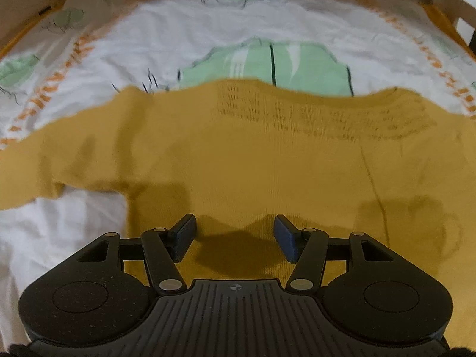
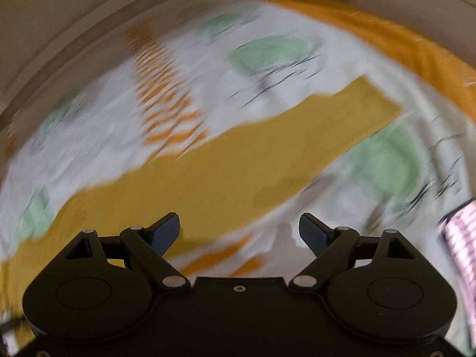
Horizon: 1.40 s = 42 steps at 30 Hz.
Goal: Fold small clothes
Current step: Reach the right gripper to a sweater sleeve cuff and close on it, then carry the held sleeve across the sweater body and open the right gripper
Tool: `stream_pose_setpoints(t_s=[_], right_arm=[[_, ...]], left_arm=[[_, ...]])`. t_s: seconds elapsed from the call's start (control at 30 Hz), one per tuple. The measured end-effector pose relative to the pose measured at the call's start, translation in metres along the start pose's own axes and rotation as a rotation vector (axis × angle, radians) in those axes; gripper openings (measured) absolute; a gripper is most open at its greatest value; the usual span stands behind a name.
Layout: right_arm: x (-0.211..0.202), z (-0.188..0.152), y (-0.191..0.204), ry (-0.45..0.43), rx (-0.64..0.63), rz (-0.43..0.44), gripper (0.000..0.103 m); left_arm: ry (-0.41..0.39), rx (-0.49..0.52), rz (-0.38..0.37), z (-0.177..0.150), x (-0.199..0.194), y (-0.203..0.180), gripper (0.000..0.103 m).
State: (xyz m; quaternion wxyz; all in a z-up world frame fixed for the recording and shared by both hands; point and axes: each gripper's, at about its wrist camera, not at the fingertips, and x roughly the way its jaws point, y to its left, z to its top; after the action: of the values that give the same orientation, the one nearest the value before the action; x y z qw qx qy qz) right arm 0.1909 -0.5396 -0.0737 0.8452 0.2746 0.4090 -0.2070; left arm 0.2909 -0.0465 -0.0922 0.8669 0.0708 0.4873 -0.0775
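Mustard knit sweater [image 1: 238, 154] lies spread flat on a white printed bedsheet [image 1: 166, 41] — body fills the left wrist view, one sleeve [image 1: 32, 175] runs off to the left edge. Left gripper [image 1: 235, 235] hangs over the bottom hem area, jaws spread wide, nothing between them; cloth sits directly under and ahead of the fingertips. Right gripper [image 2: 239, 232] also spread and empty, view is motion-blurred. The other sleeve [image 2: 238, 160] stretches diagonally ahead of it, cuff up toward upper right; left finger [image 2: 166, 232] sits over the sleeve's near edge, right finger over bare sheet.

Step looks like the start of folding — garment laid out, no fold made yet. Next move likely calls for pinching a sleeve or side edge and carrying it across the body; knit is floppy, so grab close to the edge. Pink striped object [image 2: 461, 238] at right edge, unclear what.
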Motion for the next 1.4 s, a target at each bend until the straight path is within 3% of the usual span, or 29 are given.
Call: stream_pose_setpoints(t_s=[0.13,0.23,0.33,0.53,0.83,0.87,0.93,1.0,1.2,1.4], right_arm=[[0.014,0.038,-0.034,-0.045,0.021,-0.105,0.088],[0.028,0.059,-0.058,-0.053,0.05,-0.169,0.088],[0.041,0.076,-0.082,-0.063,0.091,-0.212,0.079],[0.064,0.099,-0.116,-0.094,0.145,-0.241,0.079],[0.097,0.102,-0.136,-0.047,0.162,-0.247,0.078],[0.1,0.101,-0.134,-0.044,0.148,-0.247,0.075],[0.103,0.101,-0.129,-0.04,0.103,-0.275,0.055],[0.102,0.101,-0.127,-0.032,0.081,-0.282,0.013],[0.073,0.105,-0.109,-0.057,0.067,-0.217,0.013],[0.009,0.112,-0.045,-0.119,-0.033,-0.084,0.013]], left_arm=[[-0.093,-0.03,-0.013,-0.014,0.004,0.003,0.058],[-0.11,-0.039,-0.017,-0.017,0.006,0.005,0.062],[-0.107,-0.046,0.0,-0.016,0.007,0.002,0.067],[-0.115,-0.066,0.016,-0.016,0.012,0.002,0.073],[-0.113,-0.056,0.015,-0.015,0.012,0.002,0.074],[-0.11,-0.053,0.014,-0.014,0.012,0.002,0.073],[-0.102,-0.048,0.011,-0.012,0.012,0.003,0.073],[-0.095,-0.04,0.011,-0.011,0.011,0.003,0.073],[-0.078,-0.025,0.0,-0.002,0.003,0.003,0.071],[-0.103,-0.029,-0.036,0.013,-0.022,0.011,0.071]])
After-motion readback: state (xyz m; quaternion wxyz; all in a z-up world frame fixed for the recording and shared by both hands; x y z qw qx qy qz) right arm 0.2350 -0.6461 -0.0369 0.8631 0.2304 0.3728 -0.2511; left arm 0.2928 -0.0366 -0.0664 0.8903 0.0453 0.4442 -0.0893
